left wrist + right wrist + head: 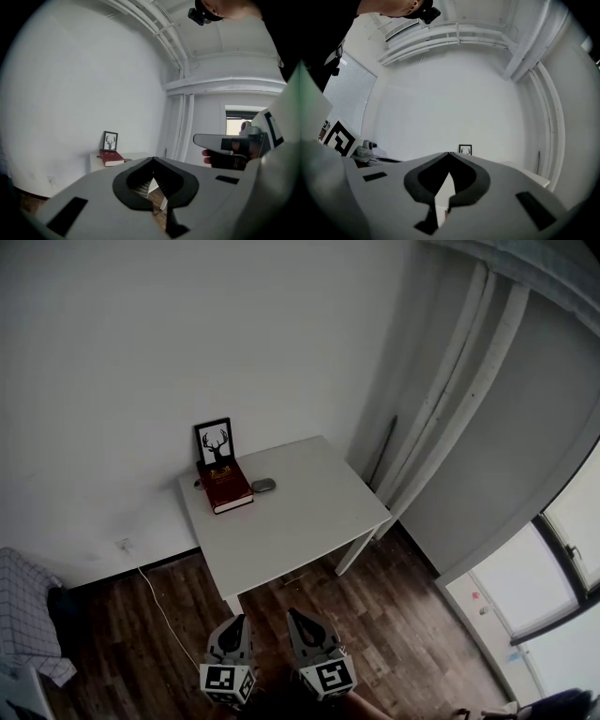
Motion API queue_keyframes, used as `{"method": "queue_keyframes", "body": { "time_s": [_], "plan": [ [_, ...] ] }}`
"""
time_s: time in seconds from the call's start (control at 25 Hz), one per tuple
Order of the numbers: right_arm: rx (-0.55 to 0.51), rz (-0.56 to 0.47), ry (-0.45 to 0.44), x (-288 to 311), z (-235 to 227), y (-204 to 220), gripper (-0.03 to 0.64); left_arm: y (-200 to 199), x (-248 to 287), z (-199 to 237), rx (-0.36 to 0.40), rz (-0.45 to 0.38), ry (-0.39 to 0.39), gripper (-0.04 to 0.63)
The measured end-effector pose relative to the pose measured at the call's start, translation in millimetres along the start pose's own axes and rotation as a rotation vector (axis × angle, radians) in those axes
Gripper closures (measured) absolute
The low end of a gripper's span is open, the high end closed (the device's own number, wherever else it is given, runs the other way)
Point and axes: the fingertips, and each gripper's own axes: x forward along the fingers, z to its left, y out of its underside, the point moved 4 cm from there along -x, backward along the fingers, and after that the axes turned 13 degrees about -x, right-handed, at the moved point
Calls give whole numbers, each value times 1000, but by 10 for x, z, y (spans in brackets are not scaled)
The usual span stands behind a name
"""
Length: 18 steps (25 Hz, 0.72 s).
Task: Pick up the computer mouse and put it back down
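Note:
A small grey computer mouse [263, 485] lies on the white table [291, 521], just right of a dark red book [226, 487]. Both grippers hover over the wooden floor, well short of the table's near edge. My left gripper [238, 622] is shut with nothing in it, its tips meeting in the left gripper view [153, 159]. My right gripper [294, 614] is shut and empty too, its jaws closed to a point in the right gripper view [448, 153]. The mouse is hidden behind the jaws in both gripper views.
A framed deer picture [215, 442] stands against the wall behind the book. A white cable [159, 601] runs across the floor left of the table. Pipes [441, 409] and a dark rod [382, 451] stand in the right corner. A checked cloth [23, 610] lies at far left.

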Motion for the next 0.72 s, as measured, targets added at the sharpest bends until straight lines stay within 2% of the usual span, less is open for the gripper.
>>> {"method": "queue_keyframes", "body": {
  "time_s": [0.24,0.36,0.52,0.64,0.72],
  "plan": [
    [3,10,-37,463,-254,341,597,66,530,179,-1,25,-27,595],
    [-4,-10,-50,839,-538,509,597,-33,943,275,16,24,-45,594],
    [4,-35,-74,1289,-1019,427,598,-282,1572,292,57,29,-49,595],
    [-15,-26,-137,1568,-1323,384,598,-415,1999,274,102,39,-63,594],
    [-37,-17,-179,1689,-1508,503,597,-400,2253,238,135,66,-73,594]
  ]
}}
